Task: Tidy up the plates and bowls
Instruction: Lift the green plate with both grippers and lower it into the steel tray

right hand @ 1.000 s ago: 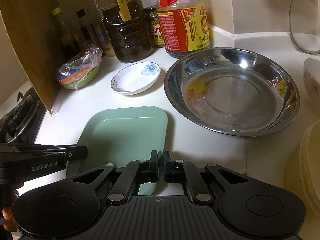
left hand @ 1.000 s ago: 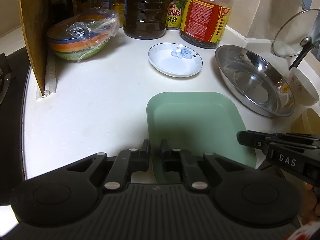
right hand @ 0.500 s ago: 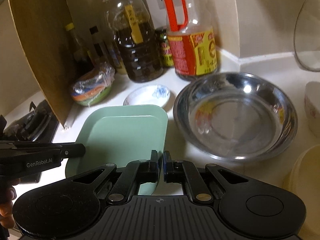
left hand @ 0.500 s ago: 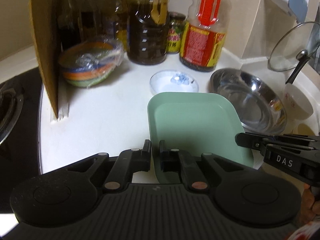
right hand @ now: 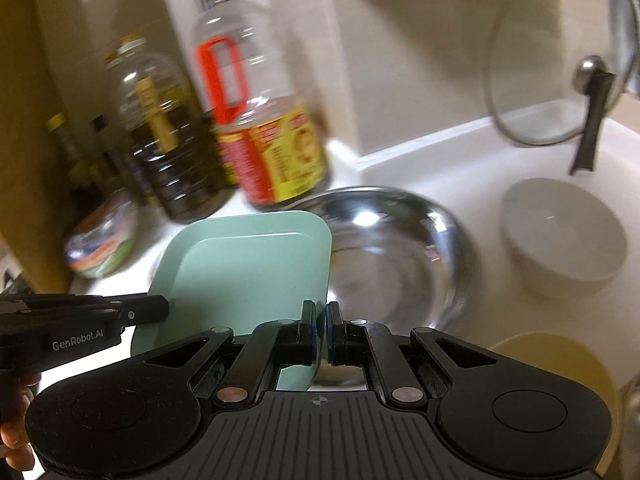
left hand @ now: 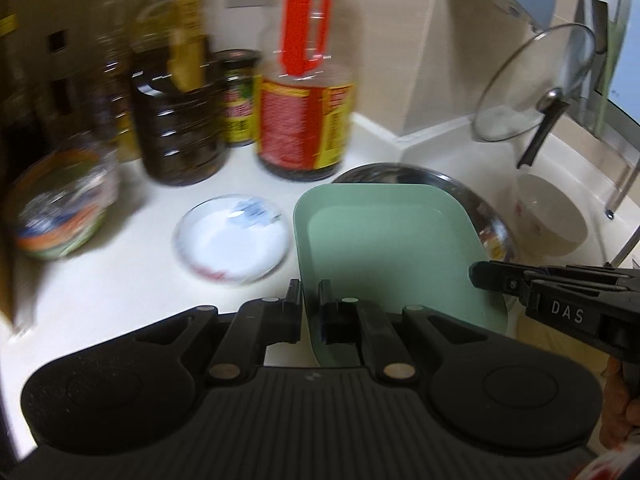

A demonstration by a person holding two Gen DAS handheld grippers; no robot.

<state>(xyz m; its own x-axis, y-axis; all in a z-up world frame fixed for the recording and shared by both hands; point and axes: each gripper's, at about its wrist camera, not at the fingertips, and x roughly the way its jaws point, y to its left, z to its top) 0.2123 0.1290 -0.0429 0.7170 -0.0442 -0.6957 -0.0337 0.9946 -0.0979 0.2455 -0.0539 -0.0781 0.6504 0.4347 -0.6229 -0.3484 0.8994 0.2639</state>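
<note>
White countertop (left hand: 120,280) carries the load. In the left wrist view, a small white saucer (left hand: 233,238) sits at centre, a wrapped stack of colourful bowls (left hand: 56,216) at nine o'clock, a dark oil jug (left hand: 180,120) and red-labelled bottle (left hand: 306,112) at twelve, a steel basin (right hand: 392,256) and white bowl (left hand: 550,216) toward three o'clock.

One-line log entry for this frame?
left gripper: shut on green plate | right gripper: shut on green plate | plate: partly over steel bowl
</note>
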